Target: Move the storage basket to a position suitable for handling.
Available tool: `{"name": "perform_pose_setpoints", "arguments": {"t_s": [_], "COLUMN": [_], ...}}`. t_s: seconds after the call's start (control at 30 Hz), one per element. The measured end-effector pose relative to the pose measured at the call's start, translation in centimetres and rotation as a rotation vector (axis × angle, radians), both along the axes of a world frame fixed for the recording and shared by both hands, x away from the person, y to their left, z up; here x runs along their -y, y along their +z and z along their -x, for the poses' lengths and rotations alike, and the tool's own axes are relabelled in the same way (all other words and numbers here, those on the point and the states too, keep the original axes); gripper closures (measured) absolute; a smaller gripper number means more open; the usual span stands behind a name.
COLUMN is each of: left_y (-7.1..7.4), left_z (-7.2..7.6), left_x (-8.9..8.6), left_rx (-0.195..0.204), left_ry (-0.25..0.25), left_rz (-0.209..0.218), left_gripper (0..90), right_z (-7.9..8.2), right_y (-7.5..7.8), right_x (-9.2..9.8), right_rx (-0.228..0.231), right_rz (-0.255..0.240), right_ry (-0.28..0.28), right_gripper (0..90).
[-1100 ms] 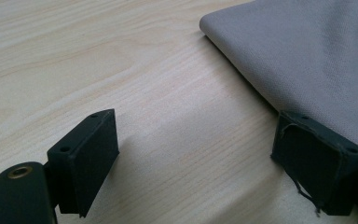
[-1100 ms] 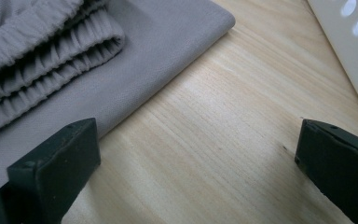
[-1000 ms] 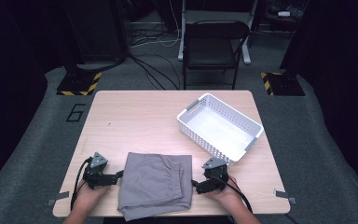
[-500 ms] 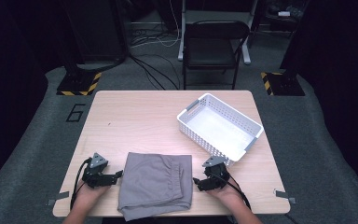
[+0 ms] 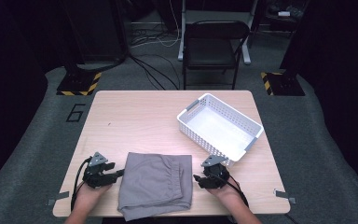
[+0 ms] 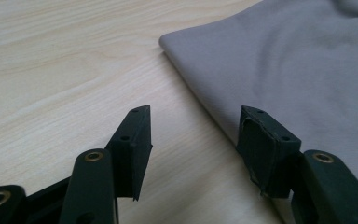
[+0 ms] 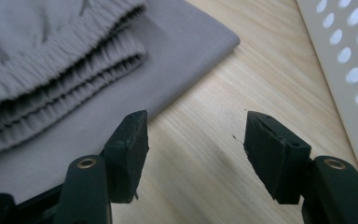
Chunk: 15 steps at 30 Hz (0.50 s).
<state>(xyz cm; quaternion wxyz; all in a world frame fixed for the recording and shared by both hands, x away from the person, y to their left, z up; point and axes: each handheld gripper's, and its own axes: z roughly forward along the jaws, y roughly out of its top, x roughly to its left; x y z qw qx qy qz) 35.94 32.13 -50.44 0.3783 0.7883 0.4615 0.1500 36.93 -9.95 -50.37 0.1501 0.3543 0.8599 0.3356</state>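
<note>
A folded grey garment [image 5: 154,184] with an elastic waistband is lying on the near part of the wooden surface [image 5: 140,116], between the person's two hands. The left tongs [image 5: 119,173] are resting on the surface just beside the garment's left edge, pointing toward it. In the left gripper view the left tongs [image 6: 193,135] are standing partly spread, having just been closing; the cloth's edge [image 6: 279,60] is running up to the jaw on that view's right side, and bare wood is lying in the gap, so nothing is being pinched.

The right tongs [image 5: 196,179] are sitting just beside the garment's right edge, pointing toward it. In the right gripper view the right tongs [image 7: 196,140] are likewise half spread and have just been closing; the jaw on that view's left is sitting over the flat edge of the garment [image 7: 74,70], while the gap itself is showing only wood, with no cloth gripped.

A white perforated basket [image 5: 220,128] is standing on the surface, beyond the right hand and apart from the garment; its wall [image 7: 349,56] is appearing at the right gripper view's right edge. A dark folding chair [image 5: 216,44] is standing on the floor beyond the surface.
</note>
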Motion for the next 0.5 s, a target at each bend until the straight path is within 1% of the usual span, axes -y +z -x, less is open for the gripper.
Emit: {"name": "perform_pose_setpoints", "arguments": {"t_s": [0.03,0.07,0.1,0.13,0.17,0.2,0.23,0.27,0.3,0.33,0.37,0.43,0.47,0.5], "left_y": [0.2,0.4,0.5,0.7,0.9,0.9,0.9,0.9,0.9,1.0,0.9,0.8,0.7,0.6], "left_z": [0.2,0.3,0.5,0.6,0.9,0.9,1.0,1.1,1.1,1.2,1.2,1.2,1.2,1.2], "left_x": [0.1,0.1,0.1,0.2,0.4,0.4,0.6,0.7,0.8,1.0,1.2,1.4,1.7,1.8], "left_rx": [0.002,-0.005,-0.009,-0.012,-0.015,-0.015,-0.015,-0.014,-0.010,-0.023,-0.032,-0.028,-0.037,-0.038], "left_ry": [0.006,0.009,0.014,0.015,0.010,0.010,0.010,0.010,0.005,-0.012,-0.013,-0.016,-0.018,-0.022], "left_rz": [0.024,0.044,0.061,0.072,0.076,0.076,0.091,0.092,0.099,0.100,0.104,0.097,0.089,0.083], "left_gripper": [45.1,45.4,45.2,44.7,42.8,42.3,42.3,40.9,39.1,36.0,35.0,32.5,32.5,31.5], "right_z": [0.1,0.2,0.2,0.3,0.5,0.5,0.5,0.6,0.5,0.5,0.4,0.5,0.4,0.4], "right_y": [0.1,0.3,0.4,0.4,0.6,0.6,0.6,0.6,0.5,0.3,0.2,0.1,0.0,-0.1], "right_x": [-0.1,-0.1,-0.1,-0.2,-0.5,-0.5,-0.7,-0.9,-1.0,-1.4,-1.4,-1.6,-1.8,-1.9], "right_rx": [-0.005,-0.012,-0.006,-0.012,-0.029,-0.029,-0.028,-0.029,-0.027,-0.053,-0.056,-0.056,-0.057,-0.064], "right_rz": [-0.009,-0.015,-0.024,-0.035,-0.049,-0.049,-0.050,-0.059,-0.057,-0.063,-0.057,-0.053,-0.042,-0.033], "right_ry": [-0.004,-0.002,0.011,0.010,0.017,0.017,0.022,0.019,0.031,0.029,0.040,0.035,0.040,0.041], "right_gripper": [40.0,40.2,40.2,40.3,41.1,41.1,41.2,41.1,40.6,39.6,39.6,39.6,39.5,39.4]}}
